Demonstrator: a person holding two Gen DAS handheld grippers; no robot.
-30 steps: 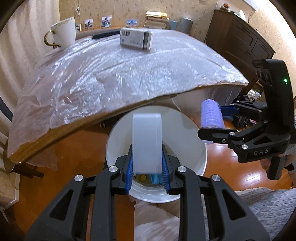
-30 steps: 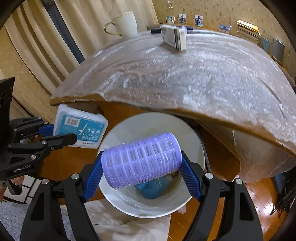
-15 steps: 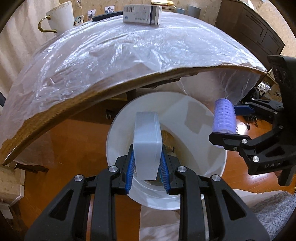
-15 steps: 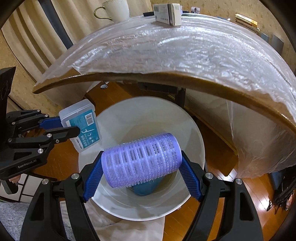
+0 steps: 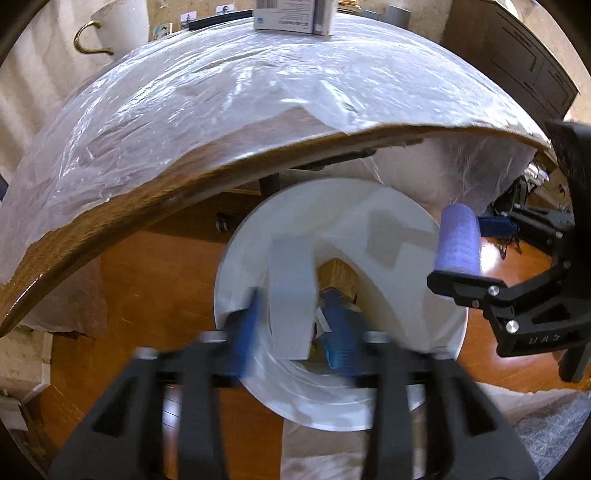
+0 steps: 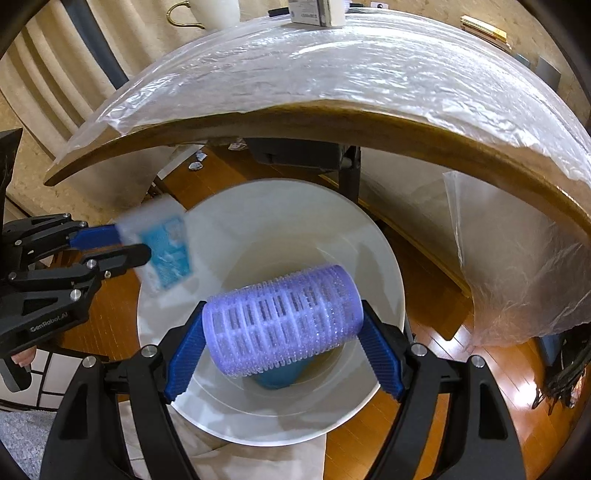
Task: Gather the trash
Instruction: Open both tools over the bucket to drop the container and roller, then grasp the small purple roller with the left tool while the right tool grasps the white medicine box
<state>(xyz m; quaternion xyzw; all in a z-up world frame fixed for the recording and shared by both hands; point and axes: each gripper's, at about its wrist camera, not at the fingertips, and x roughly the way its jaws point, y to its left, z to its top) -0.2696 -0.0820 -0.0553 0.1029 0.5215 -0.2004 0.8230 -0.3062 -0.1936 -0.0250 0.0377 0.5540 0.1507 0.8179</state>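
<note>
A white bin (image 5: 406,302) (image 6: 391,258) stands on the wooden floor under the table edge. My left gripper (image 5: 293,314) (image 6: 133,245) hangs over its left rim, jaws opening. The white floss box (image 5: 291,295) (image 6: 162,251) with a teal label sits blurred between the blue pads, with a gap on its right side. My right gripper (image 6: 282,310) (image 5: 458,254) is over the bin mouth, jaws opening. The purple hair roller (image 6: 284,321) (image 5: 458,240) lies tilted and loose between them. A blue item (image 6: 280,378) and brown packaging (image 5: 336,273) lie in the bin.
The table (image 5: 221,110) (image 6: 369,74) is covered in clear plastic sheet and overhangs the bin. On it stand a carton (image 5: 295,18) (image 6: 317,13) and a white mug (image 5: 118,26). A dark cabinet (image 5: 517,55) is at the right. Loose plastic (image 6: 517,258) hangs there.
Both grippers have sunk toward the bin. The left jaws have come apart and the floss box has come loose. The right jaws have widened and the roller has tilted.
</note>
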